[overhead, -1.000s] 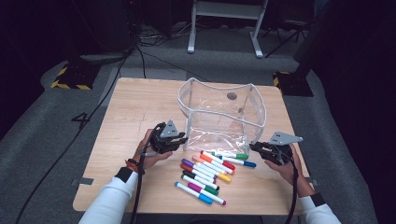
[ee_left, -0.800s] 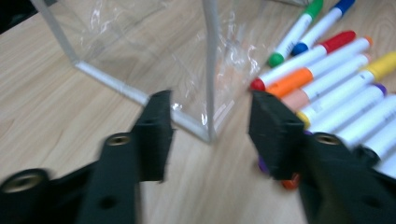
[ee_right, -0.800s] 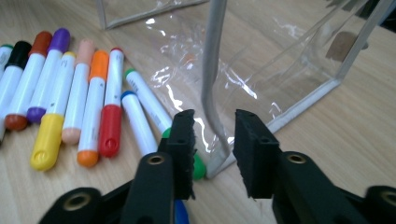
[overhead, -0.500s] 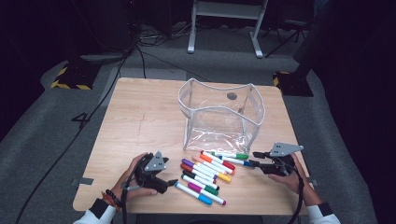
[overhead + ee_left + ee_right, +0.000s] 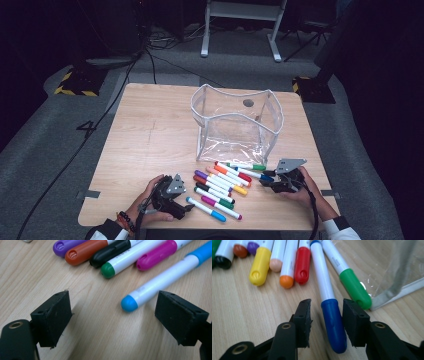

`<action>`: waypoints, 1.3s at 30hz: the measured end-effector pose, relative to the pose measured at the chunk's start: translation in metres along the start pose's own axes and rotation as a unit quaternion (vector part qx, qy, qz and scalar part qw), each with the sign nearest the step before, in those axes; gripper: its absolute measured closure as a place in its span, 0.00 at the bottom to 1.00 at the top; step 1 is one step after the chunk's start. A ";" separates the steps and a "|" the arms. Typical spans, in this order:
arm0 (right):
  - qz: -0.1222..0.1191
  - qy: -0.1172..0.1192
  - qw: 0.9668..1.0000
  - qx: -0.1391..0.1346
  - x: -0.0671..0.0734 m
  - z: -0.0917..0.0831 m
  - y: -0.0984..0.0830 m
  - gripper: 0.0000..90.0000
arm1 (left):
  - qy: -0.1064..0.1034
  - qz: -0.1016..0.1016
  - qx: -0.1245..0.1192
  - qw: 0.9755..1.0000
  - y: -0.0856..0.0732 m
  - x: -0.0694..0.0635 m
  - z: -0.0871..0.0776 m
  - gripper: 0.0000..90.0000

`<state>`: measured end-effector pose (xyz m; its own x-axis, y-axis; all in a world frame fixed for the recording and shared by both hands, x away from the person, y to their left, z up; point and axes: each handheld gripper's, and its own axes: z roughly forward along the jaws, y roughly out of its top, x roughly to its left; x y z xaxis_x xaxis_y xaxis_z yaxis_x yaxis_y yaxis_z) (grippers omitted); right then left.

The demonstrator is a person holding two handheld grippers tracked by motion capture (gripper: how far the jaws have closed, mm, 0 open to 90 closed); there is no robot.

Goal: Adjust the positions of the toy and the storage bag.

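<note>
Work in hand: picking felt-tip markers off the wooden table (image 5: 150,135), judged bound for the clear zip pouch (image 5: 235,125), since both tools aim at pens lying right in front of it.

Left gripper (image 5: 172,196): jaws wide, just been opening, nothing clamped; set low at the near left end of the marker row, probably to straddle a pen from its cap end.

Light-blue-capped marker (image 5: 160,286): lying flat on the table, cap tip between the left jaws but nearer the right-hand pad (image 5: 181,316), touching neither; outermost of the row, so easiest to reach without disturbing neighbours.

Right gripper (image 5: 325,322): jaws at a middling gap, having just been opening and now steady; placed either side of one cap, pads close to it yet a sliver of wood visible on the left side, so not judged a grip.

Dark-blue-capped marker (image 5: 332,322): flat on the table between the right jaws, body running away toward the pouch, just beside the green-capped marker (image 5: 354,287).

Green-capped marker: cap touching or nearly touching the pouch's lower edge; too close to the plastic for a clean approach, likely why its neighbour comes first.

Remaining markers (image 5: 220,180): loose row, side by side, between the two tools, just in front of the pouch.

Pouch: standing upright, mouth open upward, apparently empty, near enough for short carries.
</note>
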<state>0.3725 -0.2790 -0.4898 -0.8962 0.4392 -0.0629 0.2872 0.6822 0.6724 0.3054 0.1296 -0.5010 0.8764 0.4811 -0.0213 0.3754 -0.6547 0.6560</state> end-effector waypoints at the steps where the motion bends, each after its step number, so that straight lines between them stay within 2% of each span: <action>1: -0.002 0.002 1.000 -0.002 0.001 0.000 0.000 0.68 | 0.003 -0.002 -0.002 1.000 0.000 0.000 0.002 0.13; 6: 0.003 0.004 1.000 -0.004 -0.001 0.000 -0.001 0.79 | 0.015 -0.013 -0.004 1.000 0.002 0.001 0.008 0.02; 10: 0.013 0.015 1.000 -0.008 -0.006 0.001 -0.001 0.79 | 0.021 -0.021 -0.004 1.000 0.006 0.004 0.011 0.01; 15: 0.016 0.021 1.000 -0.010 -0.011 0.004 0.001 0.76 | 0.011 -0.011 -0.004 1.000 0.011 0.008 0.015 0.00; 17: 0.013 0.021 1.000 -0.011 -0.012 0.005 0.002 0.76 | 0.010 -0.013 -0.005 1.000 0.013 0.009 0.017 0.00; 20: 0.012 0.024 1.000 -0.009 -0.012 0.006 0.003 0.81 | 0.011 -0.010 -0.005 1.000 0.015 0.012 0.019 0.00; 24: 0.008 0.026 1.000 -0.010 -0.012 0.007 0.004 0.82 | 0.010 -0.011 -0.004 1.000 0.017 0.015 0.020 0.00; 31: -0.005 0.023 1.000 -0.009 -0.010 0.005 0.004 0.83 | 0.012 -0.008 -0.004 1.000 0.015 0.012 0.018 0.01; 34: -0.014 0.020 1.000 -0.008 -0.007 0.003 0.005 0.83 | 0.012 -0.011 -0.004 1.000 0.014 0.006 0.017 0.01; 39: -0.016 0.016 1.000 -0.015 -0.007 -0.004 0.006 0.83 | 0.005 -0.003 -0.001 1.000 0.014 -0.003 0.018 0.01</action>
<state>0.3792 -0.2804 -0.4818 -0.9150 0.3988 -0.0610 0.2493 0.6778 0.6917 0.3135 0.1086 -0.5049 0.8712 0.4905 -0.0179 0.3797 -0.6504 0.6579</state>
